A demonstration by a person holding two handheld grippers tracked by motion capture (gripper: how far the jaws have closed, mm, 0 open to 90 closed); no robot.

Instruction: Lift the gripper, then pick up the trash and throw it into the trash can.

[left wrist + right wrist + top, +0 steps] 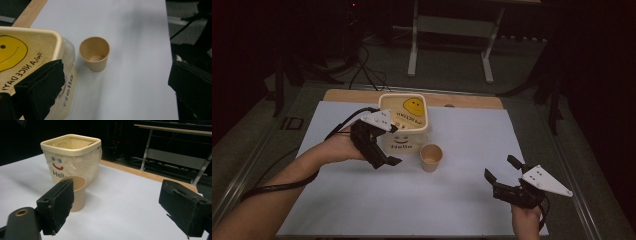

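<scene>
A cream square bin (404, 122) stands at the back middle of the white sheet. It has a yellow smiley on top, "Hello" on its front and a clear plastic liner (82, 165). Just right of its front stands a tan paper cup (431, 157), upright and empty (95, 53). My left gripper (391, 145) is open by the bin's front left corner, one jaw over the bin's edge (37, 87); the cup lies ahead between its jaws. My right gripper (501, 168) is open and holds nothing near the front right, pointed toward the cup (76, 192) and bin (72, 155).
The white sheet (462, 200) covers a wooden table whose bare edge (472, 100) shows at the back. Beyond it stand a white metal frame (449, 45) and cables on the dark floor (362, 70). A black cable (277, 187) trails from the left forearm.
</scene>
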